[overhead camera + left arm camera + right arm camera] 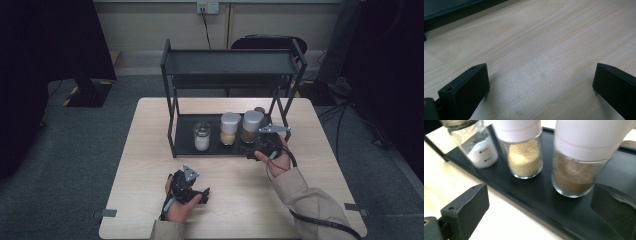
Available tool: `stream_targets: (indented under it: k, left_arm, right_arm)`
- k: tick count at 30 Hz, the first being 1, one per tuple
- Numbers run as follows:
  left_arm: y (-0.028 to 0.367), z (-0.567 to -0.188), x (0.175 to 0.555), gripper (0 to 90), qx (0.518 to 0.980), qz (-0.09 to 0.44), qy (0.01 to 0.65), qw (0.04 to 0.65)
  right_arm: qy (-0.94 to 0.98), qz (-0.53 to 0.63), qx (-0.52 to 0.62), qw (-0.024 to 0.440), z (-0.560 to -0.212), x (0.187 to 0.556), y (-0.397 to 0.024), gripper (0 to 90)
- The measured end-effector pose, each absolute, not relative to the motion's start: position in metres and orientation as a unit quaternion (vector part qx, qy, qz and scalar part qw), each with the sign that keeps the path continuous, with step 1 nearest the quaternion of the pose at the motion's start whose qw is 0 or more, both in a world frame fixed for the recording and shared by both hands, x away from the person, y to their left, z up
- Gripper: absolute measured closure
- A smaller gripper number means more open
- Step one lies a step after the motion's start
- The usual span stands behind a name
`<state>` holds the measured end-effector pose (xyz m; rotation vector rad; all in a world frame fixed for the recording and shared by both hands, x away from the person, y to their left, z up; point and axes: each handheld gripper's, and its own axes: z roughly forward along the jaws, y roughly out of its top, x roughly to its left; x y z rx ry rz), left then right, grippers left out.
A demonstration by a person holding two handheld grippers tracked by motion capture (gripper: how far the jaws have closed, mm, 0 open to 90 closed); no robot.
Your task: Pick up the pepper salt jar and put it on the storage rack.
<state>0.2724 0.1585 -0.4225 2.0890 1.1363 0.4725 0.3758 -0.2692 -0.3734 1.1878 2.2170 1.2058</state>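
The right tongs [263, 145] are held at the front edge of the black metal two-tier rack [172, 107], their jaws spread wide with nothing between them. Just ahead of them, on the rack's lower tray, stands the clear glass jar of dark brown powder with a white cap [579, 165]; in the right gripper view it sits between the two jaws but a little beyond their tips, not touched by either. To the left of that jar, as the right tongs look at it, is a second clear glass jar holding yellowish-tan granules under a white cap [524, 152], standing just beside the brown one but apart from it. Farther left again is a smaller clear glass jar of white powder with a metal-coloured lid [477, 147] (its top is cut off by the picture's edge, so the lid is seen best from above). All three jars stand upright in a row on the tray.

The left tongs [192, 192] rest low over the pale wooden counter [544, 45], well apart from the rack and nearer the person's side. Their jaws are also wide open, with bare wood grain between them in the left gripper view. The rack's dark base edge shows beyond them, at the upper left of that view.
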Motion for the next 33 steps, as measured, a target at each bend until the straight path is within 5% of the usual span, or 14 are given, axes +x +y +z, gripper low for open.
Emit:
stream_targets:
  k: [33]
  left_arm:
    - [0.158, -0.422, 0.272, 0.0, 0.807, 0.183, 0.439, 0.351]
  right_arm:
    - [0.791, 0.448, 0.386, 0.155, -0.381, 0.335, -0.292, 0.8]
